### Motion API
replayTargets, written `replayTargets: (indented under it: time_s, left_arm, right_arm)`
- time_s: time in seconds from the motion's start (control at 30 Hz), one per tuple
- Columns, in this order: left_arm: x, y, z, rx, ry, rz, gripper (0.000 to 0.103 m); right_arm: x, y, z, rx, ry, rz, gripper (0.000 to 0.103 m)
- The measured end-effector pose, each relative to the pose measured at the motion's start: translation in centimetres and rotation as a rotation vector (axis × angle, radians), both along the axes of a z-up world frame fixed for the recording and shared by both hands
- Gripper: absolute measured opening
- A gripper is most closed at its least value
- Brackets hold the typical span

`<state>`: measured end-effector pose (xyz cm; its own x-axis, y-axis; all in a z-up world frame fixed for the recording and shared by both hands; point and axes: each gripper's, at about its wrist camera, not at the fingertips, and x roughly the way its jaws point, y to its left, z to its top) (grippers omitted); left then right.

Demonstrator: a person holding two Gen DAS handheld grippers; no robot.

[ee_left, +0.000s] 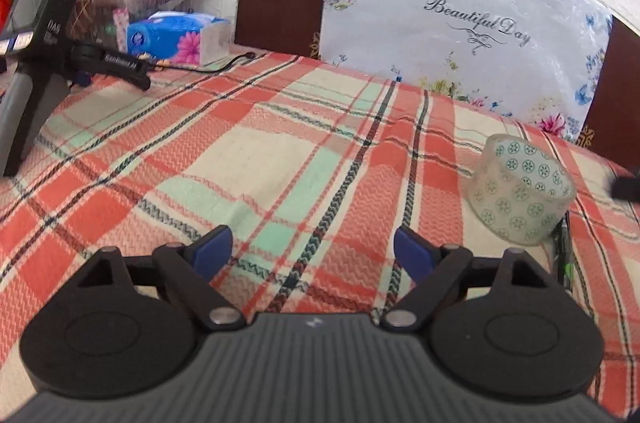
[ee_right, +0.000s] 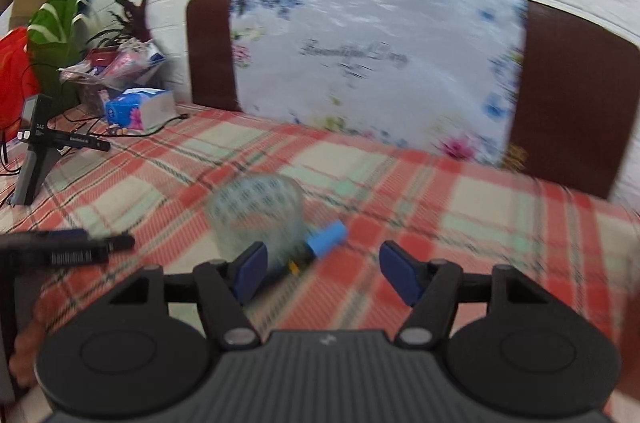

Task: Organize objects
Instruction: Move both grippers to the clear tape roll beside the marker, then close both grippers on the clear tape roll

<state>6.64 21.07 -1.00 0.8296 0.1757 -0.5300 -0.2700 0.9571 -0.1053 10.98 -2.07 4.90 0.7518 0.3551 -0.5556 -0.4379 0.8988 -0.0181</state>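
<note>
Tape roll lies on the plaid bedspread, off to the right of your left gripper and just ahead-left of your right gripper. Both grippers stand wide open and hold nothing. The roll looks light, stiff and rather slick, so pinch it across its wall rather than over the round face. A blue-capped pen lies touching or just beside it; it should be light and prone to rolling, so take it mid-barrel. The pillow reads "Beautiful Day"; the spare handheld device shows "DAS". Smaller print is too blurred to read.
</note>
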Motion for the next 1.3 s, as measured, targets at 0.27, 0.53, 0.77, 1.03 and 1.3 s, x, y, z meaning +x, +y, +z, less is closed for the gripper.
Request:
replayTargets:
  time_s: [0.27,0.53,0.77,1.03,1.3]
  left_arm:
    - [-0.3,1.2,-0.7,-0.085,-0.05,-0.011,0.087]
    - [-0.4,1.4,-0.6,-0.109,-0.064,-0.016,0.087]
    - [-0.8,-2.3,1.3,-0.115,-0.036,-0.185,0.082]
    - [-1.5,-18.4,6.1,-0.101,0.063,-0.753,0.076]
    - [1.1,-23.4,2.0,0.012,0.362,-0.77,0.046]
  right_arm:
    - [6.7,7.9,-4.0,-0.2,0.034,-0.01,0.015]
    - [0.6,1.0,1.8,0.018,-0.024,-0.07,0.012]
    - [-6.8,-11.3,0.0,-0.026,0.135,-0.294,0.016]
    - [-12.7,-15.1,-0.7,-0.001,0.057,-0.263,0.073]
    - [-11.6,-11.7,-4.0,-0.134,0.045,-0.129,0.087]
